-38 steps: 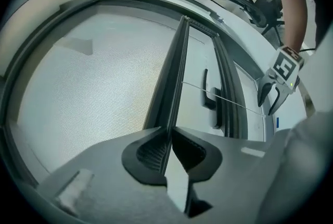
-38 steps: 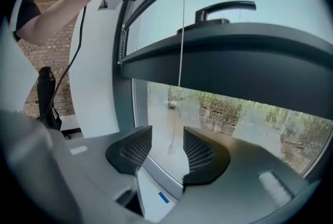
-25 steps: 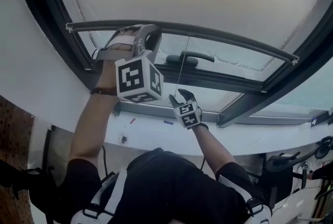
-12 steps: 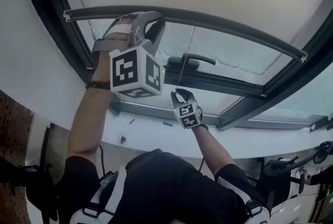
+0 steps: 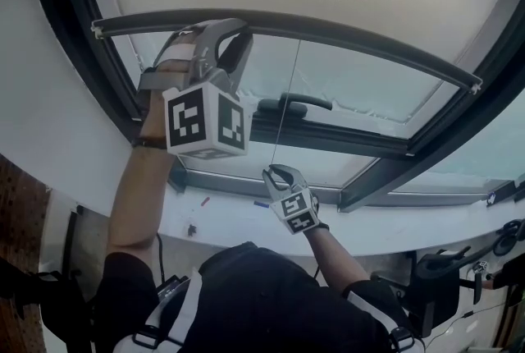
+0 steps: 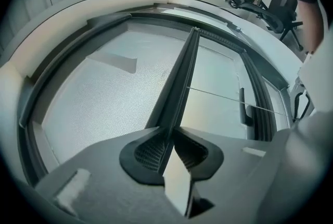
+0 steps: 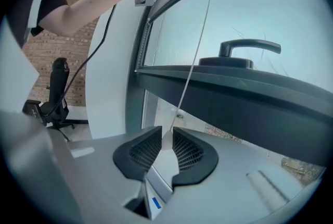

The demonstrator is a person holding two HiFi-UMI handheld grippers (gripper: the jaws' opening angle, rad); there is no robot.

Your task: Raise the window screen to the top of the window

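By the window (image 5: 361,93), left gripper (image 6: 172,140) loosens on screen bar (image 6: 183,74); right (image 7: 165,137) just pinched cord (image 7: 193,56).

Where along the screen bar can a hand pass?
Free: the bar right of the cord, up to the frame. Crowded: its left end, between the left gripper's just-opening jaws; the right gripper just closed on the cord.
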